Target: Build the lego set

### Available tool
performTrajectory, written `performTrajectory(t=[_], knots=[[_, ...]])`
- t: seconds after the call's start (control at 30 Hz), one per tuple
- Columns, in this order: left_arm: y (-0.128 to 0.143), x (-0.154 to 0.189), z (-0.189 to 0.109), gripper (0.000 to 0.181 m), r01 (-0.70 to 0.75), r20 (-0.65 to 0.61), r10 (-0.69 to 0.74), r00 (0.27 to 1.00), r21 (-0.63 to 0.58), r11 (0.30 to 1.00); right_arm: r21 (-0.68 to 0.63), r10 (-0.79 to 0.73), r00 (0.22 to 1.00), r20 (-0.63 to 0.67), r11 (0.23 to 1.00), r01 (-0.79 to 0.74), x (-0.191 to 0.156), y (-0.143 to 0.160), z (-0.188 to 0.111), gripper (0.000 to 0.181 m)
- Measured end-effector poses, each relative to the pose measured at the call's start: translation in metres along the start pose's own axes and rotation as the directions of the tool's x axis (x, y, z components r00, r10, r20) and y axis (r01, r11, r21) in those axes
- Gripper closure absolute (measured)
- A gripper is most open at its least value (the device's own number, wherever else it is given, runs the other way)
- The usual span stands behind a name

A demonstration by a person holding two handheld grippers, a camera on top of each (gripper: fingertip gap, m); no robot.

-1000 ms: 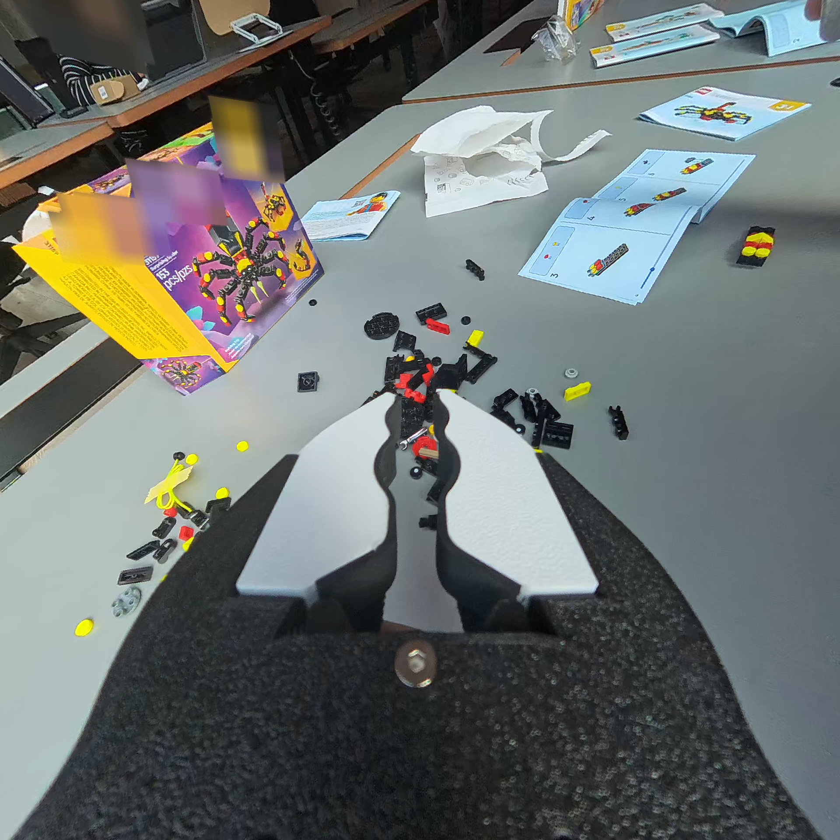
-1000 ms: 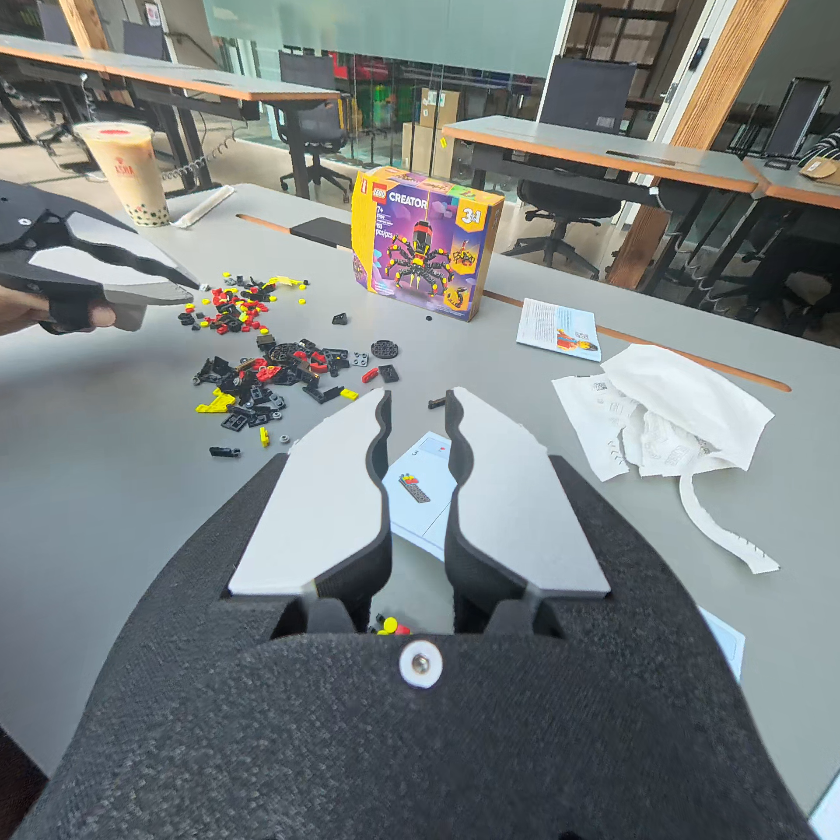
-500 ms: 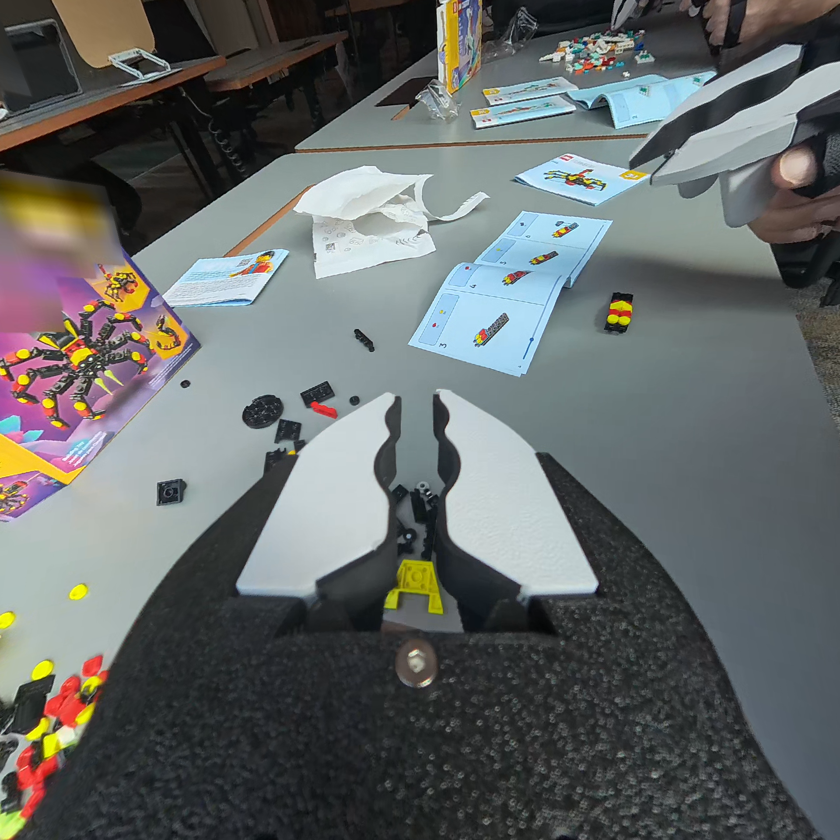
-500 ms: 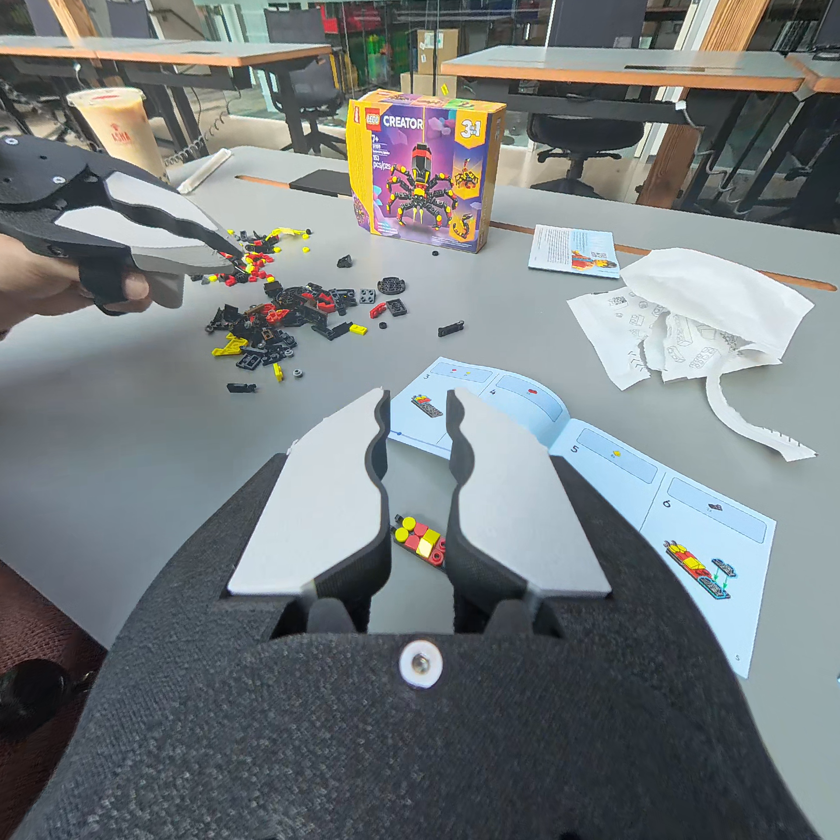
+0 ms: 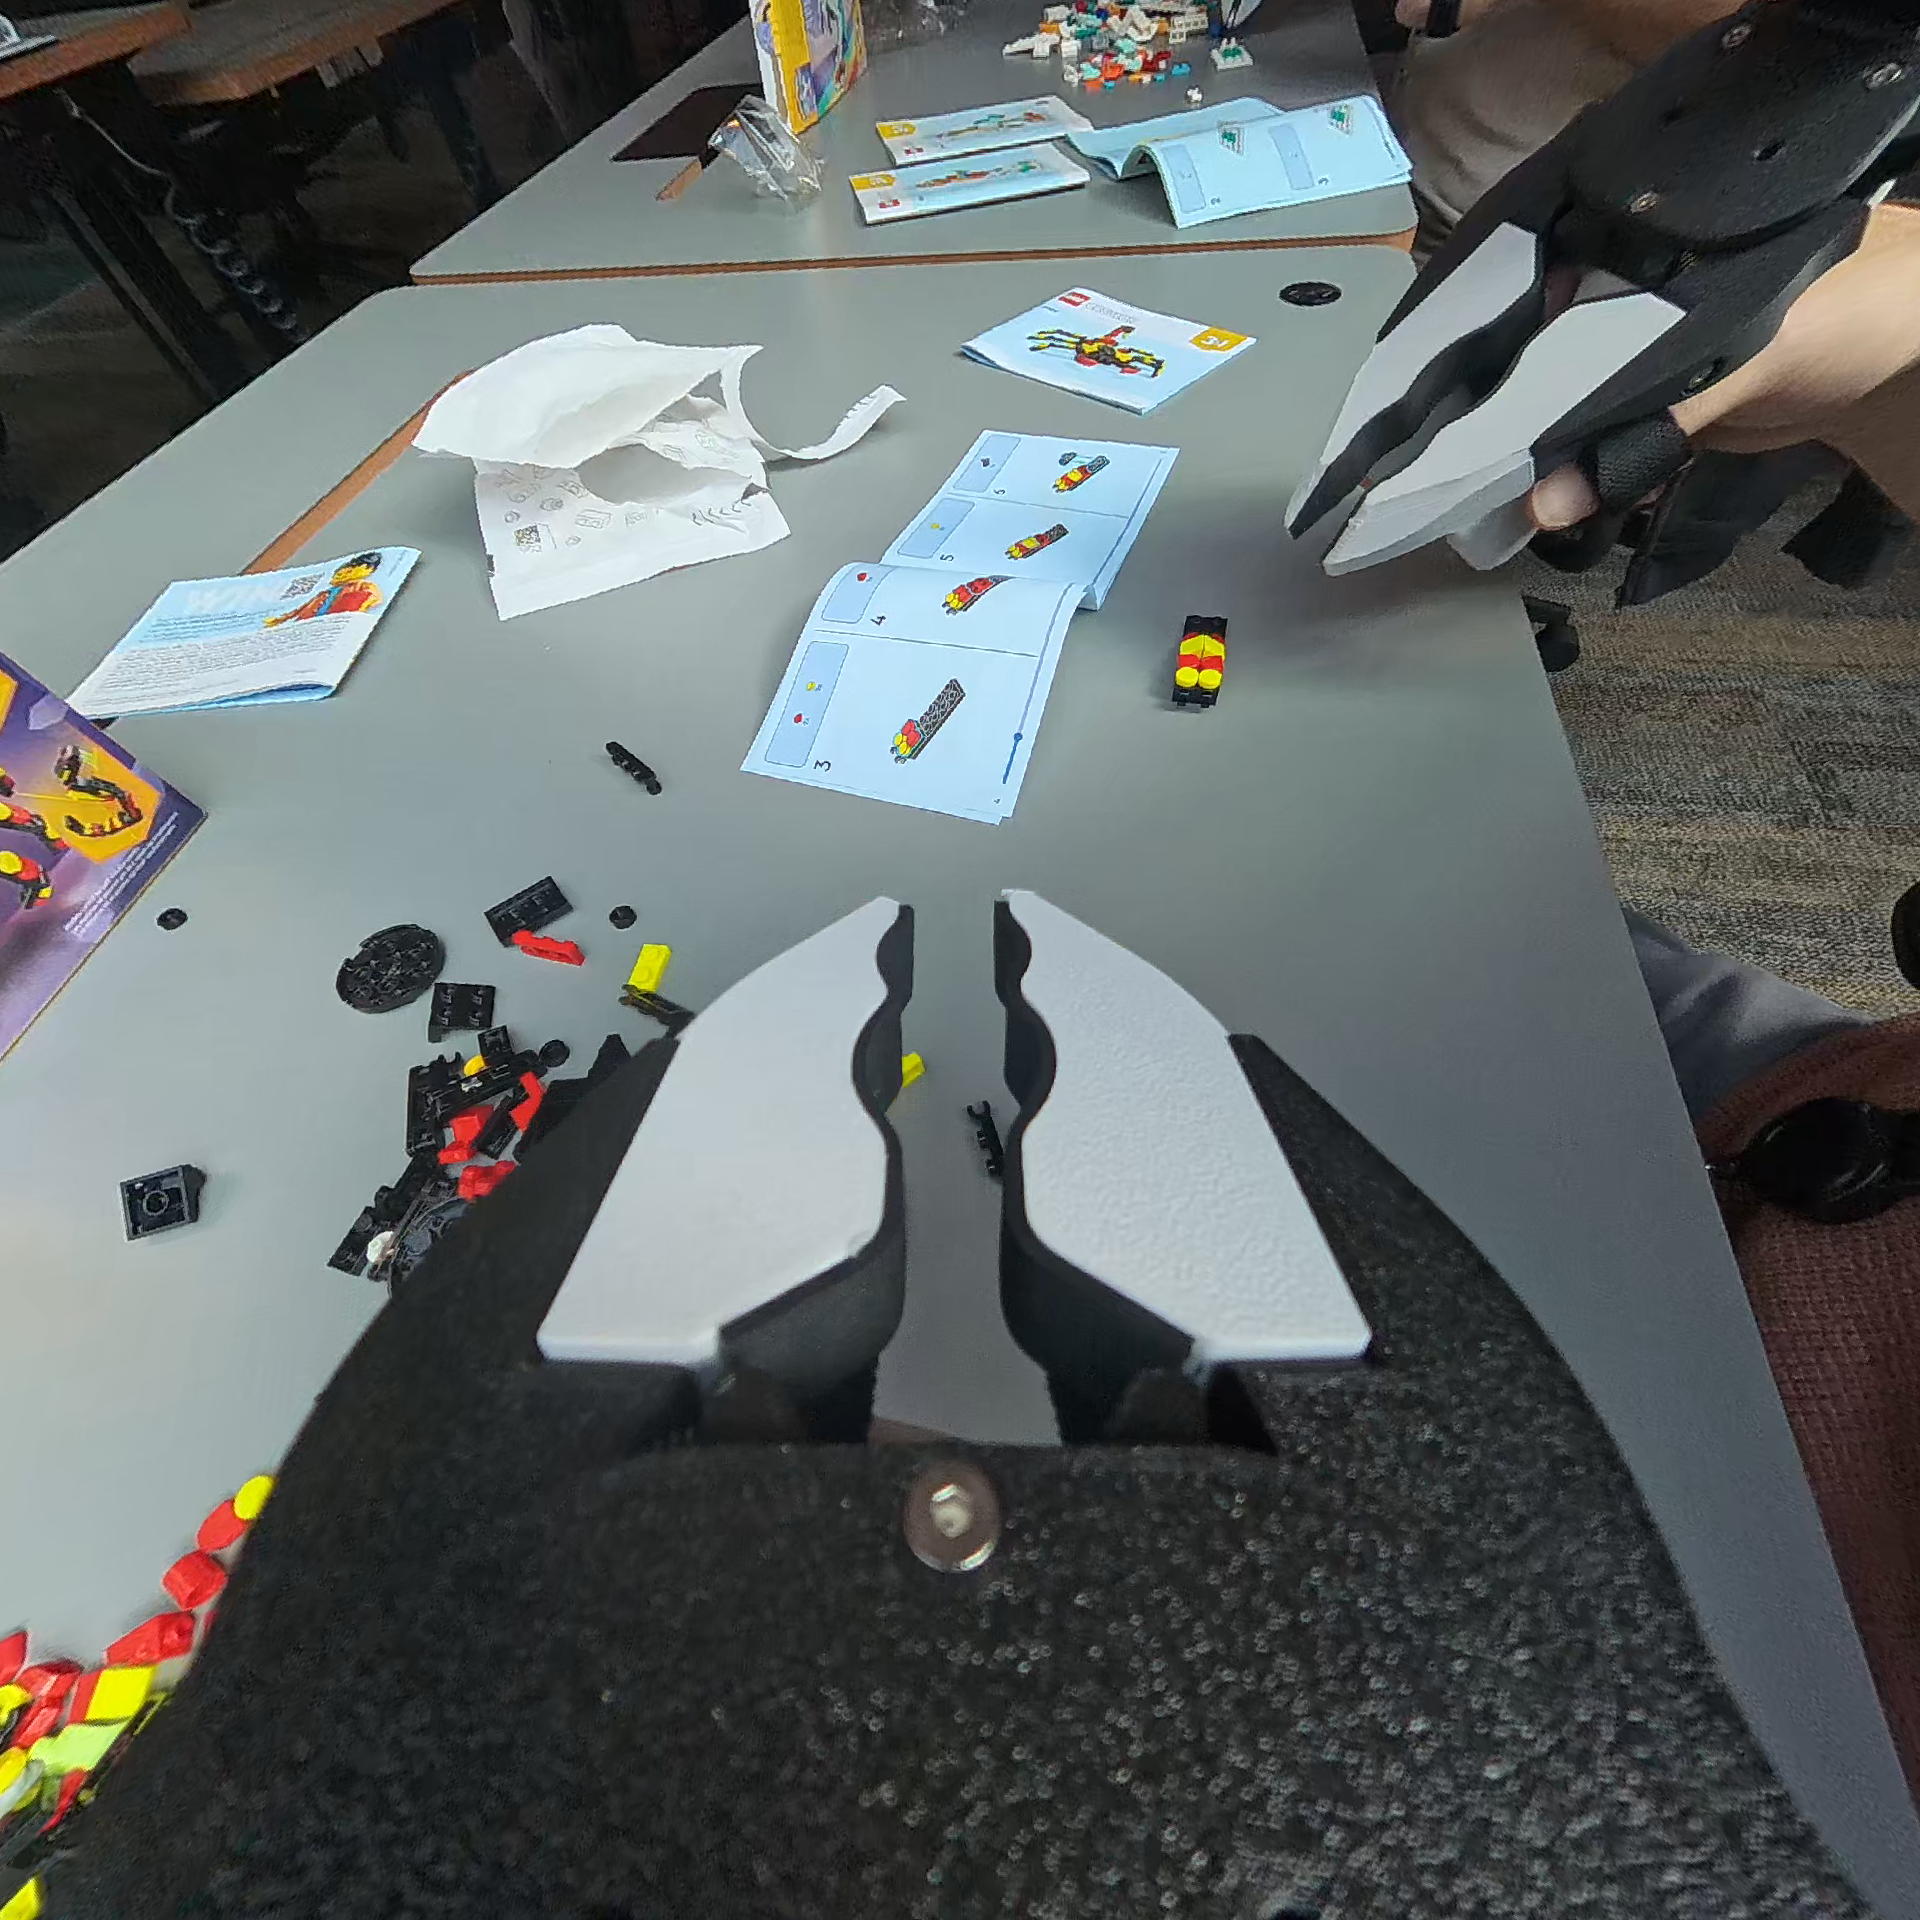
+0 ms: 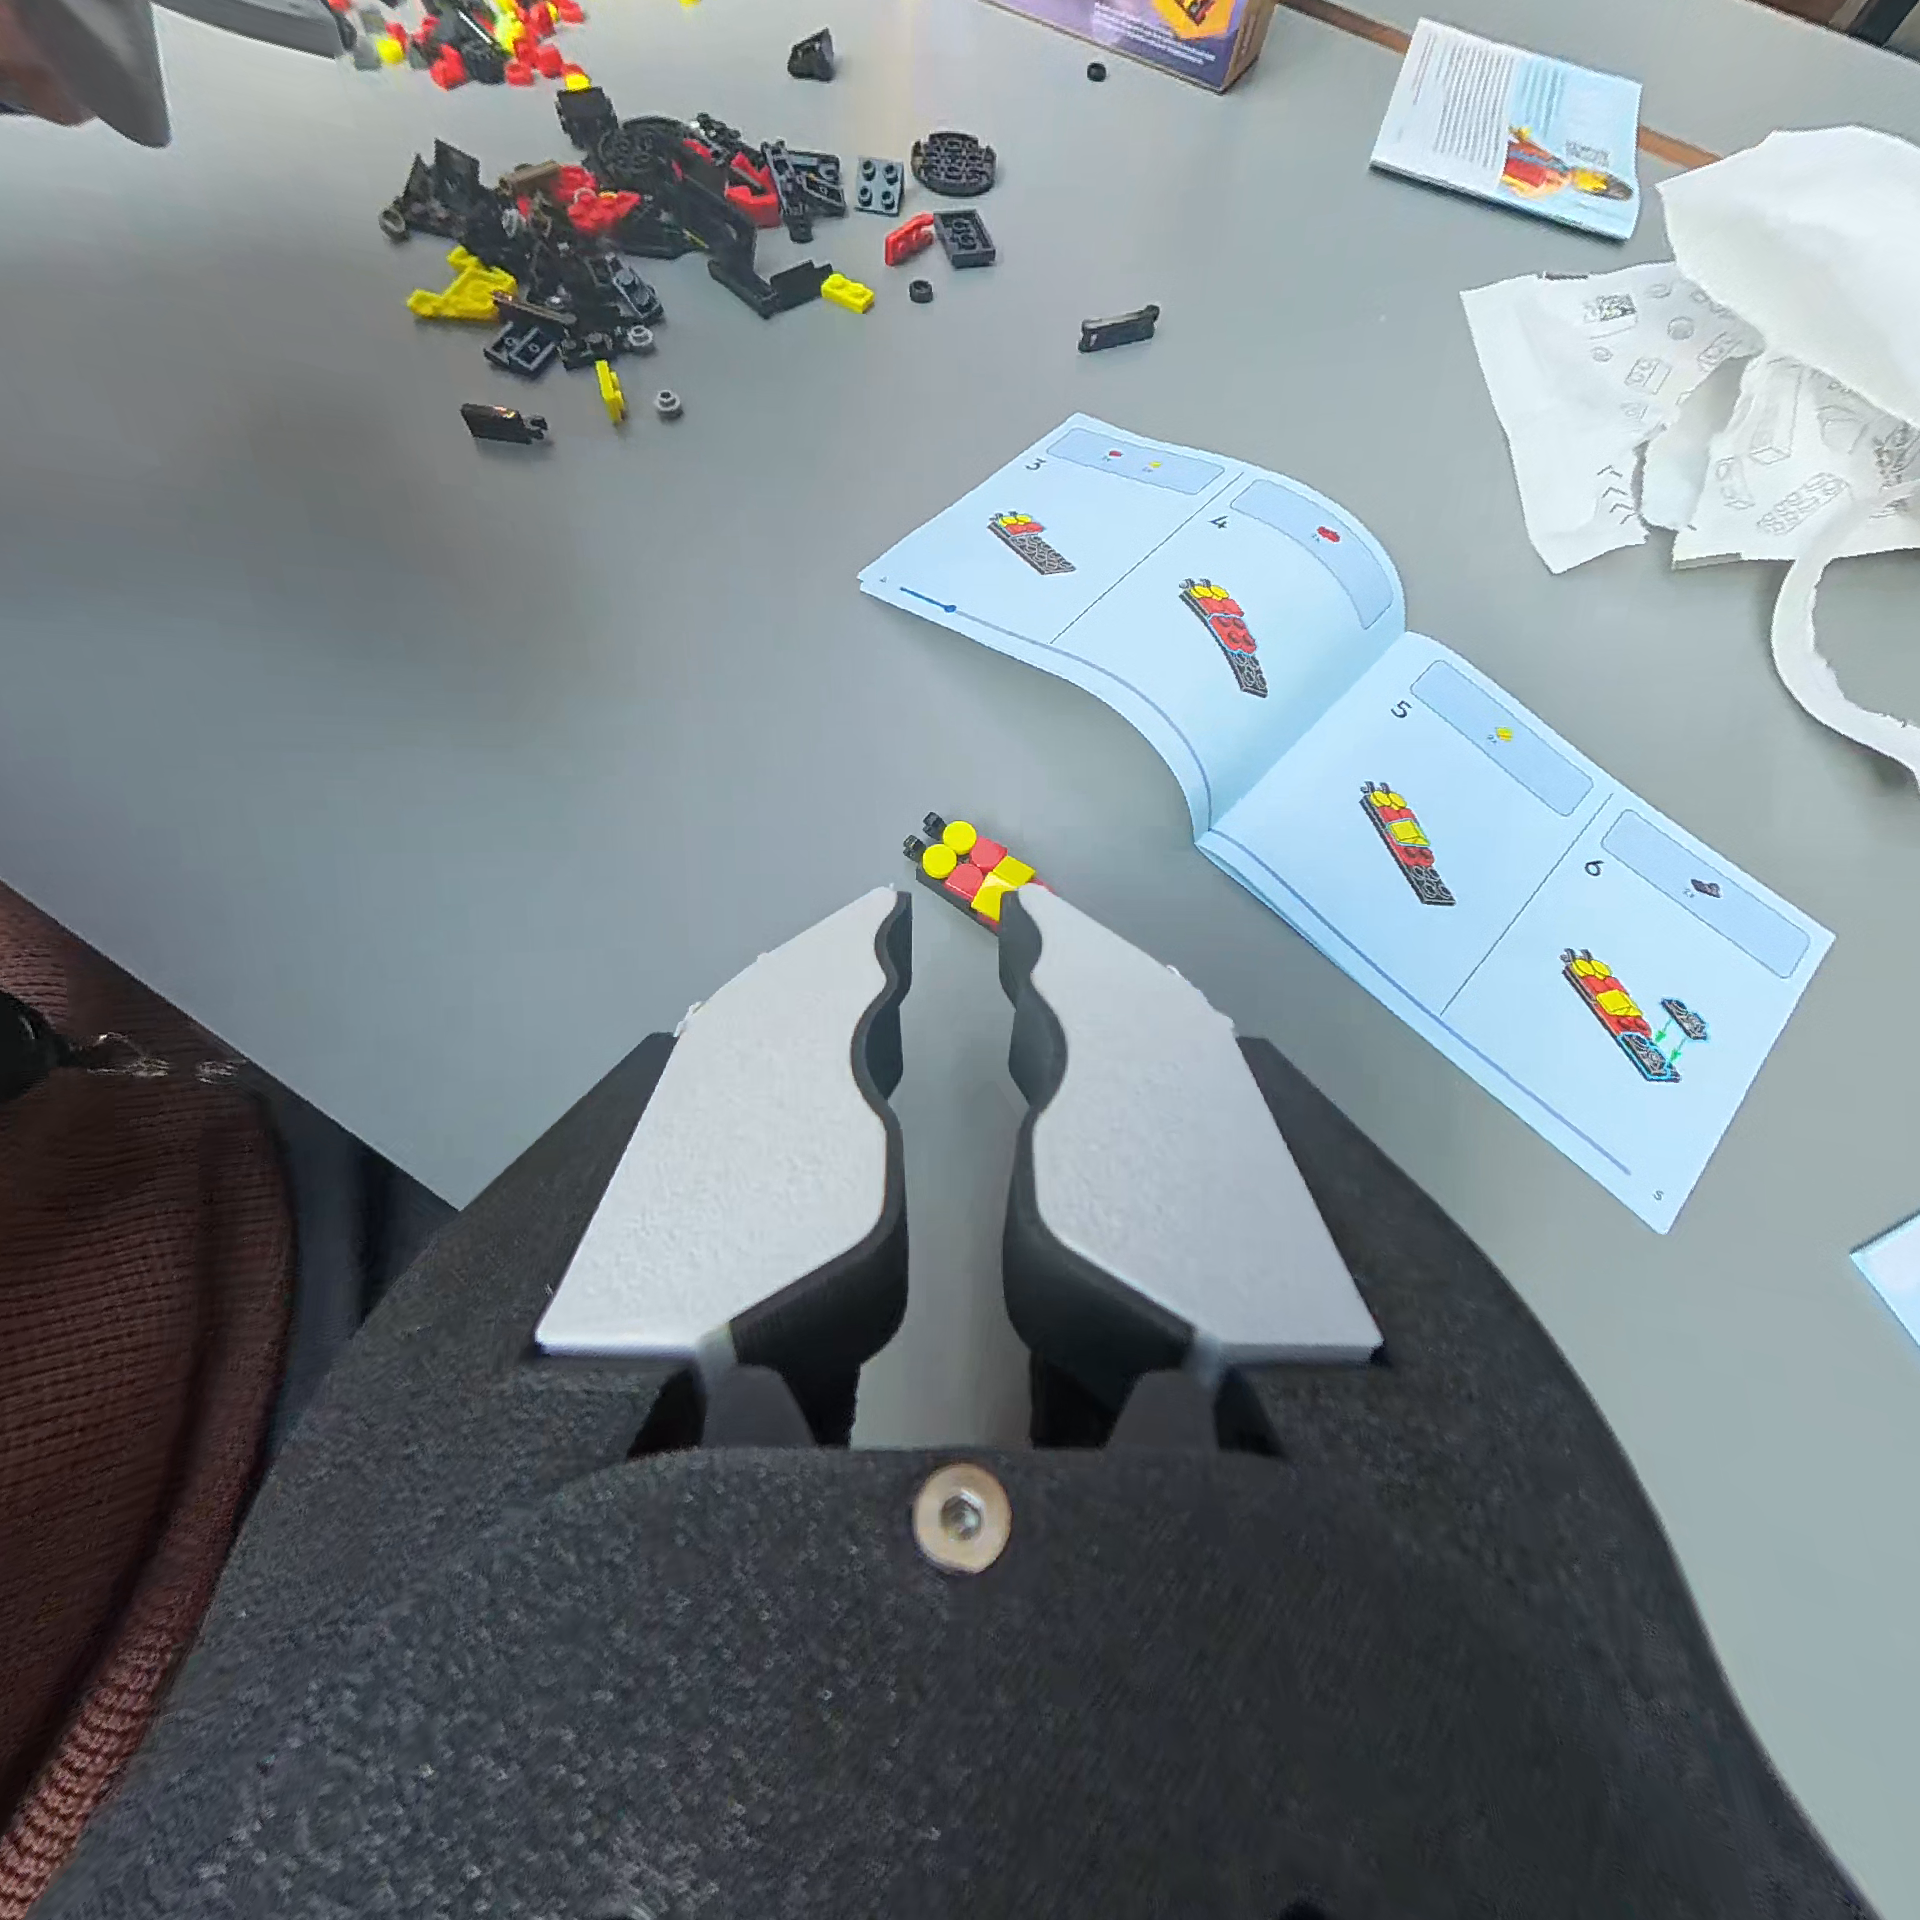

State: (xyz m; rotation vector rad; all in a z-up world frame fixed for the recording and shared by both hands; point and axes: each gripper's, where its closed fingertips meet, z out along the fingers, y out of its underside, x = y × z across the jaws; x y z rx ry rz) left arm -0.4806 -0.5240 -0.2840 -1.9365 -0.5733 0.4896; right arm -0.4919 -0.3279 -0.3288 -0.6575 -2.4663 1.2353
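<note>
A small built piece of black plate with red and yellow tiles [image 6: 971, 862] lies on the grey table just ahead of my right gripper [image 6: 956, 899], partly behind its right fingertip. The right gripper is slightly open and empty, hovering above the table. The open instruction booklet [image 6: 1351, 790] lies to its right. My left gripper [image 5: 953, 902] is slightly open and empty above the table, right of the pile of loose black, red and yellow pieces [image 5: 457, 1122]. The built piece [image 5: 1200, 660], the booklet [image 5: 935, 675] and the right gripper [image 5: 1340, 520] also show in the left wrist view.
A torn white paper bag [image 5: 613, 457], a leaflet [image 5: 249, 634], a second booklet [image 5: 1107, 348] and the purple set box [image 5: 62, 831] lie on the table. The table's near edge [image 6: 312, 1091] runs beside a person's reddish-brown sleeve [image 6: 125, 1299]. Another table with bricks stands behind. Tip to tip, the grippers are about 20 cm apart. From my right tips it is roughly 5 cm to the built piece [image 5: 1200, 660]; from my left, 20 cm. My right wrist view [image 6: 976, 862] looks at it from another angle.
My left gripper has swung right, from over the pile to beside it. My right gripper has tilted down and drawn back, so the built piece now lies ahead of its tips.
</note>
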Motion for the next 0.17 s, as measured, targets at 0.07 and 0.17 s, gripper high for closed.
performTrajectory(t=[0.07,0.17], knots=[[0.005,-0.001,-0.004,0.166,0.010,0.010,-0.010,1.000,0.000,1.000,-0.021,0.032,0.999,0.023,0.999,-0.031,0.005,0.005,0.009,0.167],[0.009,-0.002,-0.006,0.166,0.033,0.011,-0.033,0.999,0.001,0.999,-0.098,0.023,0.997,0.079,0.995,-0.015,0.006,0.010,0.026,0.169]])
